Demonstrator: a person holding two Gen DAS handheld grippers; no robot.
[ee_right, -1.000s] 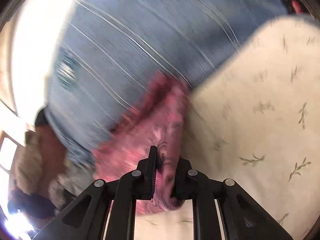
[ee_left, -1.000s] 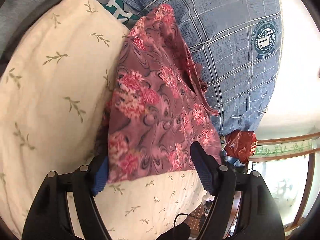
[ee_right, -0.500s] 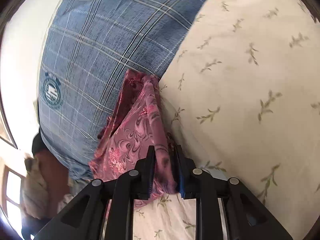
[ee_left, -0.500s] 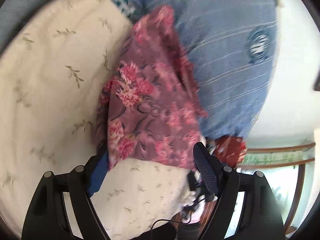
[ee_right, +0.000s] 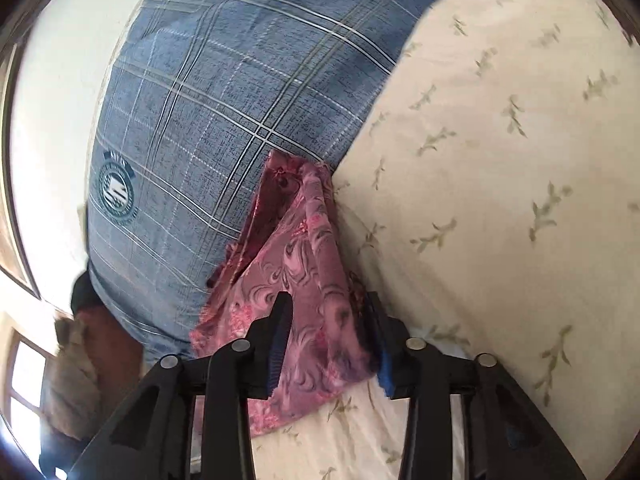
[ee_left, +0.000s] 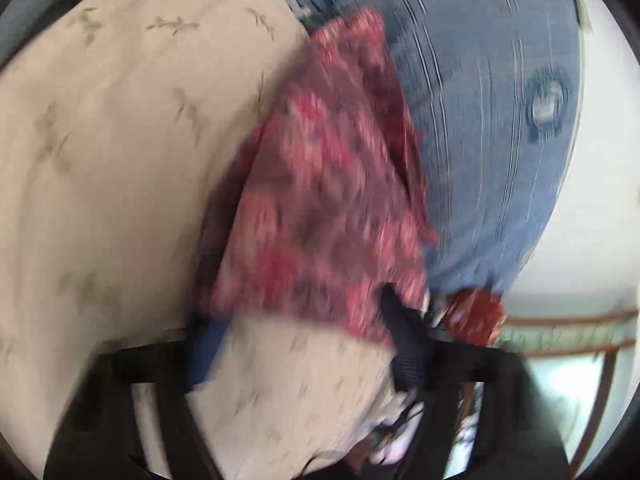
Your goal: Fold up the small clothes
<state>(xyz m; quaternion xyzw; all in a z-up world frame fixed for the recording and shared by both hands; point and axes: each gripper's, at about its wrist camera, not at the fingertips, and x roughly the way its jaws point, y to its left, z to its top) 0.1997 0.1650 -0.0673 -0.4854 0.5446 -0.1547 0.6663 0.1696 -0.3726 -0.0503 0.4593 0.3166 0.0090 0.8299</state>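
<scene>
A pink-red floral garment [ee_left: 320, 200] lies in the seam between a cream leaf-print pillow [ee_left: 120, 160] and a blue plaid pillow [ee_left: 480, 120]. The left wrist view is blurred. My left gripper [ee_left: 300, 340] straddles the garment's near hem, its jaws closing but still wide, the pads clear of the cloth. In the right wrist view the garment [ee_right: 304, 248] runs narrow and folded toward me. My right gripper [ee_right: 328, 320] has a bunched fold between its blue pads, jaws closing on it.
The blue plaid pillow [ee_right: 220, 120] with a round crest fills the back, and the cream pillow [ee_right: 500, 160] rises at the right. A red crumpled thing [ee_left: 476, 312] and a wooden window frame [ee_left: 560, 344] lie past the bed edge. A white wall is behind.
The left view has dropped closer to the garment's hem and gone blurred. In the right view the garment now sits nearer, and the fingers stand a little wider on it than before.
</scene>
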